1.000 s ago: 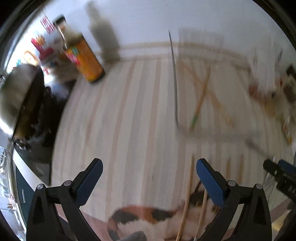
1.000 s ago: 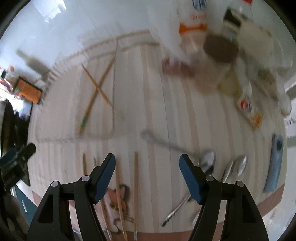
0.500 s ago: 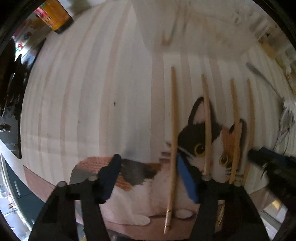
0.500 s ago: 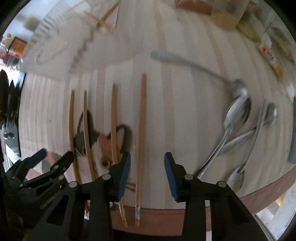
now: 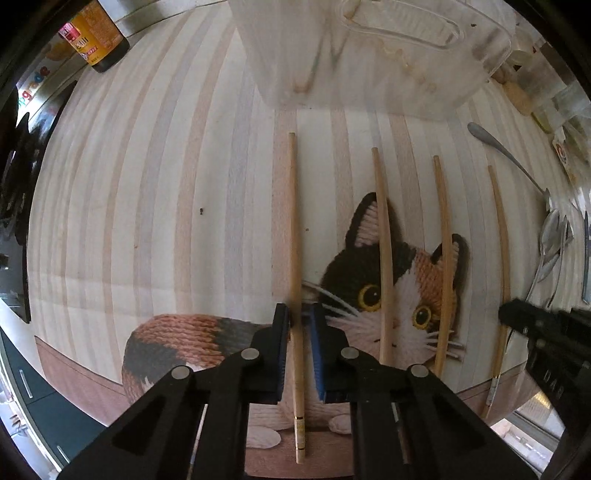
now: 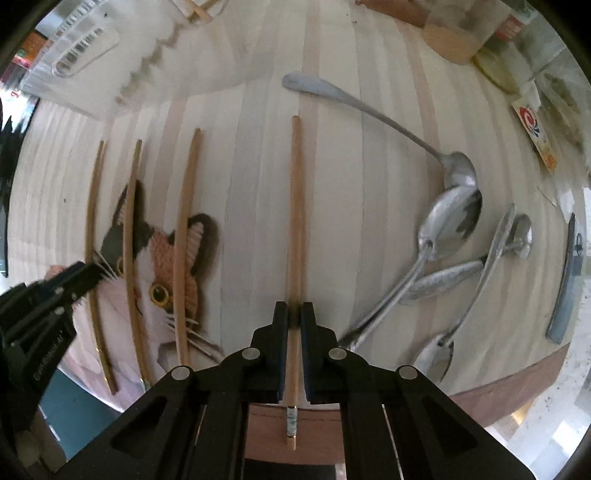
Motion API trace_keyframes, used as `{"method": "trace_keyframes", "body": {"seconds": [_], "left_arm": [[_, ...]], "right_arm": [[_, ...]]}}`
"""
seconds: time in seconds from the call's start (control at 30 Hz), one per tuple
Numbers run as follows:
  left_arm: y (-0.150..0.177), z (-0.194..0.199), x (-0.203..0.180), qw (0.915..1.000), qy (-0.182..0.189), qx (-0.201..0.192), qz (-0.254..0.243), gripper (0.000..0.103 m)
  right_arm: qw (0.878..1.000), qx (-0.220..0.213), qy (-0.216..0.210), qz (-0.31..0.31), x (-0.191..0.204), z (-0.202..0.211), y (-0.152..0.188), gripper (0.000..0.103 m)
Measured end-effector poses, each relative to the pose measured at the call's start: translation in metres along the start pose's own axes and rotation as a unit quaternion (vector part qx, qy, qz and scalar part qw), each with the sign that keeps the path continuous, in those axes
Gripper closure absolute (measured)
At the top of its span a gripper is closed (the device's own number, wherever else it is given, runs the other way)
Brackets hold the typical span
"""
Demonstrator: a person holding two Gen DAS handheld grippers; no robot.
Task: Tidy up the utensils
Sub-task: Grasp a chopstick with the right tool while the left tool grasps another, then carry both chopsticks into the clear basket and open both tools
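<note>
Several wooden chopsticks lie side by side on a striped cat-print mat (image 5: 147, 221). My left gripper (image 5: 299, 317) is shut on the leftmost chopstick (image 5: 294, 229), near its thick end. My right gripper (image 6: 294, 314) is shut on the rightmost chopstick (image 6: 294, 206); that chopstick also shows in the left wrist view (image 5: 502, 236). Two chopsticks (image 5: 384, 251) (image 5: 445, 251) lie between them over the cat's face. Several metal spoons (image 6: 448, 225) lie in a loose pile to the right. A clear plastic tray (image 5: 369, 66) stands beyond the chopstick tips, with more chopsticks inside.
A brown sauce bottle (image 5: 98, 35) stands at the far left. Jars and packets (image 6: 454, 40) crowd the far right. A grey-blue flat object (image 6: 567, 280) lies right of the spoons. The table's front edge (image 6: 517, 380) runs just under both grippers.
Both grippers have dropped down to the mat and closed, the left on the leftmost chopstick, the right on the rightmost one.
</note>
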State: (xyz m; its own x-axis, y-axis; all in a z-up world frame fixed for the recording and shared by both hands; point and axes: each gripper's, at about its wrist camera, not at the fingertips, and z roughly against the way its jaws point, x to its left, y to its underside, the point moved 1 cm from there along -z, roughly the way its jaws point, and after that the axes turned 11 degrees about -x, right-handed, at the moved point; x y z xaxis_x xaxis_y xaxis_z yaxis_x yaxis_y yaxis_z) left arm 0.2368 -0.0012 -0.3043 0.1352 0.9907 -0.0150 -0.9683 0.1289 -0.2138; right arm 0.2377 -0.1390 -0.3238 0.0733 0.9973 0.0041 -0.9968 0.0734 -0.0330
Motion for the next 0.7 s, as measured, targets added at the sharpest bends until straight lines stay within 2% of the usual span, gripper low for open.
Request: {"method": "trace_keyframes", "body": {"seconds": [0.1,0.2,0.4,0.6,0.7], "left_arm": [[0.0,-0.002,0.01,1.0,0.002,0.0,0.0,0.094],[-0.001,-0.002,0.013,1.0,0.005,0.001,0.003,0.094],[-0.001,-0.004,0.016,1.0,0.003,0.0,0.003,0.094],[0.0,-0.005,0.016,1.0,0.003,0.0,0.002,0.094],[0.001,-0.005,0.017,1.0,-0.003,-0.003,0.002,0.098]], "right_arm": [[1.0,0.007,0.006,0.007,0.0,0.0,0.012,0.095],[1.0,-0.004,0.009,0.006,0.001,0.001,0.025,0.095],[1.0,0.0,0.01,0.008,0.01,0.004,0.035,0.095],[1.0,-0.003,0.008,0.003,0.006,0.008,0.011,0.095],[1.0,-0.007,0.009,-0.001,0.004,0.012,0.006,0.096]]}}
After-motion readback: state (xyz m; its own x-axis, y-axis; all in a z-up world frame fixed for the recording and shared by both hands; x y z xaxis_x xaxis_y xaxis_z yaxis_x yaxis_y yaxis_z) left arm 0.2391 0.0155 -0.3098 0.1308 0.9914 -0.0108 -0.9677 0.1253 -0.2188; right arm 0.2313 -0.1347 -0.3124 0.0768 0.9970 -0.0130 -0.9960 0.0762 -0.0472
